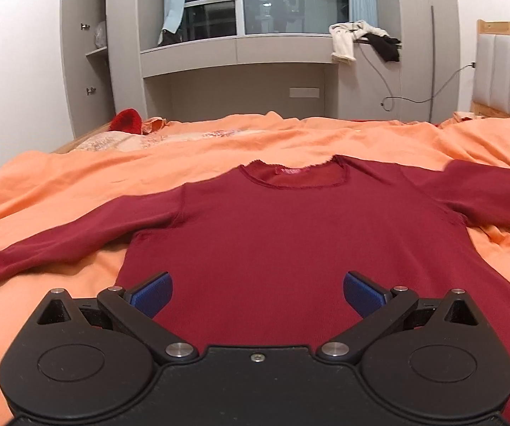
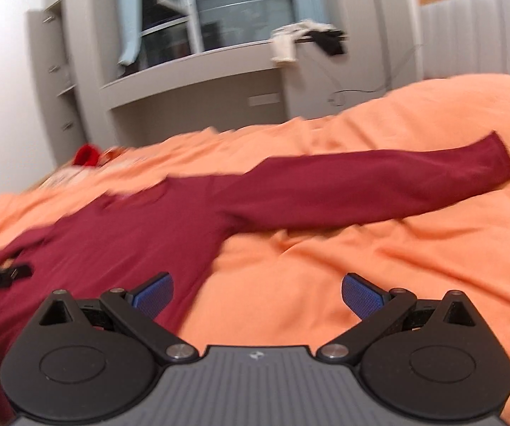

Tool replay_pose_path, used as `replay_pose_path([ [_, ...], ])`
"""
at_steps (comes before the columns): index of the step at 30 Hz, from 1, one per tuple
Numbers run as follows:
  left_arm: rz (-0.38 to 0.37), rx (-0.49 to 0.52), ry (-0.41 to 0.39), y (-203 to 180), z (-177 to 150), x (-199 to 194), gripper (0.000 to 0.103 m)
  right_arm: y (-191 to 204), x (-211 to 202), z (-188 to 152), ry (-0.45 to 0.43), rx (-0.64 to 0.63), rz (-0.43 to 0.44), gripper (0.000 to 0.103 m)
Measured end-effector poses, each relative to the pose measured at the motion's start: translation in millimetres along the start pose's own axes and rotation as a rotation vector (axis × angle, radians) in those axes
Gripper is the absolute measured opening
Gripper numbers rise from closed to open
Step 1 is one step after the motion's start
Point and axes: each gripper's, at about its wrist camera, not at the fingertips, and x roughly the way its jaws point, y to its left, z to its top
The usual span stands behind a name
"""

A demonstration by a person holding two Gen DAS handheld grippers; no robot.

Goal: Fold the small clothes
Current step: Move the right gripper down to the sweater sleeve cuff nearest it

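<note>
A: While the dark red shirt (image 1: pixel 290 234) lies flat on the orange bedsheet (image 1: pixel 59 191), neck away from the camera and both sleeves stretched outward, what is the left gripper (image 1: pixel 257 293) doing?

B: It hangs over the lower middle of the shirt, its blue pads (image 1: pixel 152 296) spread wide, holding nothing.

A: And further right?

B: The right gripper (image 2: pixel 256 294) is also spread and empty. It sits at the shirt's right edge: one pad over red cloth, the other over bare bedsheet. The right sleeve (image 2: pixel 379 184) runs out flat across the bed.

A: Anything behind?

B: A small red item (image 1: pixel 125 120) at the bed's far left, a grey window shelf (image 1: pixel 233 48), pale and black clothes (image 1: pixel 361 39) heaped on it.
</note>
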Motion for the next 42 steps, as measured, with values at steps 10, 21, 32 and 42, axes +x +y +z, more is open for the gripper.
replay_pose_path([
  [10,0.016,-0.026,0.018,1.2,2.7,40.5,0.102,-49.8,54.3,40.7,-0.072,0.055,-0.198,0.103],
  [21,0.051,-0.101,0.063,21.2,-12.2,56.5,0.102,-75.7,70.6,19.9,-0.112,-0.002,-0.249,0.103],
  [32,0.063,-0.053,0.063,14.7,-21.0,59.0,0.102,-129.8,58.6,34.7,-0.202,0.16,-0.439,0.103],
  [42,0.063,-0.053,0.062,14.4,-22.0,59.6,0.102,-208.5,70.3,51.1,-0.251,0.413,-0.403,0.099],
])
